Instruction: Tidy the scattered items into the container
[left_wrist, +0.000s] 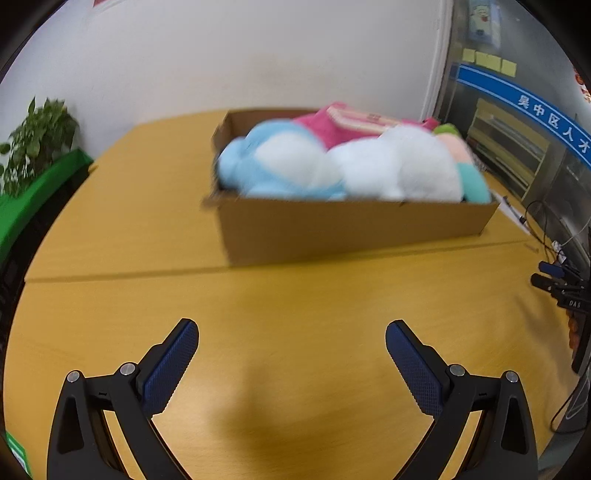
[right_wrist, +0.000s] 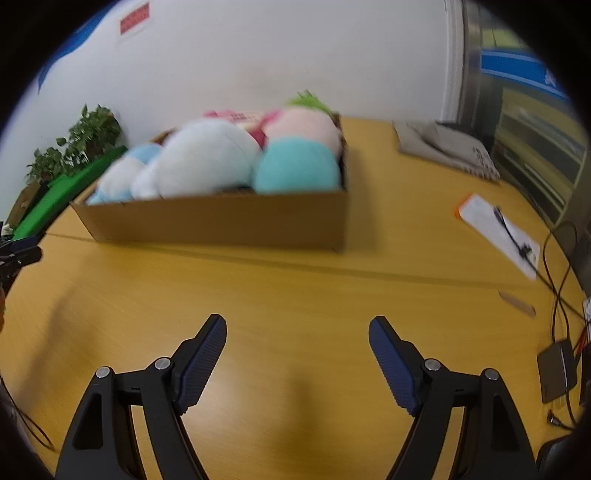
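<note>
Your left gripper (left_wrist: 291, 332) is spread wide, with nothing between its blue fingers (left_wrist: 170, 369), and it hangs over the bare yellow table (left_wrist: 295, 295). Your right gripper (right_wrist: 297, 328) is also released, its jaws apart and holding nothing, over the same table. The cardboard box (left_wrist: 351, 229) stands on the table ahead of both grippers, well apart from them, near the white wall (left_wrist: 240, 55). The box is filled with plush toys that rise above its rim: a light blue and white toy (left_wrist: 273, 162) at the left end, a white toy (left_wrist: 399, 166) beside it, a pink striped toy (left_wrist: 343, 122) behind them, and a toy with turquoise body (right_wrist: 297, 166) and pale pink head (right_wrist: 303, 127) at the right end. The toys are blurred, so you cannot tell their shapes exactly. A green plant (left_wrist: 37, 140) stands at the far left, past the table edge. To the right of the box a white paper sheet (right_wrist: 495, 229) lies on the table with a pen (right_wrist: 511, 232) on it, and dark cables (right_wrist: 557, 280) run at the right edge.
</note>
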